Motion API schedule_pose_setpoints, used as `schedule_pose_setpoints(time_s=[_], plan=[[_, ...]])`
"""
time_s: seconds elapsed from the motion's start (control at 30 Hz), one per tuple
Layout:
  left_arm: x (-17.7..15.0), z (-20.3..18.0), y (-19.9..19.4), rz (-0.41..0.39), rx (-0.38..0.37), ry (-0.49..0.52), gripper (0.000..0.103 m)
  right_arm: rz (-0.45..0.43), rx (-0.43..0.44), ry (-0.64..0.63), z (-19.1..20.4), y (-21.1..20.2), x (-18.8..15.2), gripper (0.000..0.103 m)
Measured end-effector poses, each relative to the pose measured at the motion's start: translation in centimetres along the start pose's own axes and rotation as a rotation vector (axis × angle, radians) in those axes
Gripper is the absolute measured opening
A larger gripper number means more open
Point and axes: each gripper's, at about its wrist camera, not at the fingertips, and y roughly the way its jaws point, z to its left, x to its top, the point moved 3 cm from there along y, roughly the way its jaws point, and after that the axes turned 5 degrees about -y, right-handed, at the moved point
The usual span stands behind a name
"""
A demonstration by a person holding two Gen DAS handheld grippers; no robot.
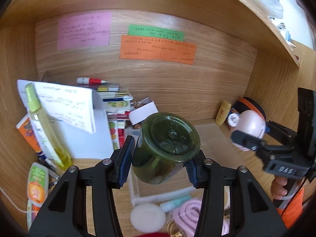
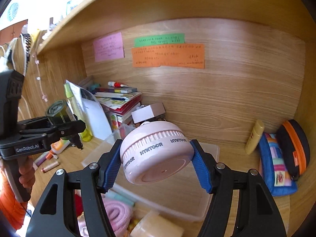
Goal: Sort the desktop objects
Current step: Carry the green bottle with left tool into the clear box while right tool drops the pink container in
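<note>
My left gripper (image 1: 159,156) is shut on a dark green bottle (image 1: 167,146), held in the air with its base toward the camera, above a clear plastic box (image 1: 138,189). It also shows in the right wrist view (image 2: 59,111). My right gripper (image 2: 156,164) is shut on a round pink device (image 2: 156,154) marked HYNTOOR, held above the clear box (image 2: 209,154). The pink device also shows in the left wrist view (image 1: 252,126), at the right.
A book stack (image 2: 118,100), white papers (image 1: 69,106) and a yellow spray bottle (image 1: 45,130) stand at the back left. A yellow tube (image 2: 254,136), striped pouch (image 2: 276,164) and black-orange case (image 2: 296,148) lie at the right. A pink coil (image 1: 187,213) lies in the box.
</note>
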Motion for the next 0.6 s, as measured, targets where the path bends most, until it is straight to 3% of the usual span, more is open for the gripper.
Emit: schedule_pose_setpoints(time_s=[0.33, 0.6], plan=[[-0.8, 1.1, 6.5, 0.095, -0.037, -0.074, 0.048, 0.135, -0.002, 0.046, -1.8, 5.4, -2.1, 0.063], [-2.9, 0.8, 9.5, 0.191, -0.045, -0.05, 0.048, 0.242, 0.007, 0.029, -2.2, 8.0, -4.1, 0.063]])
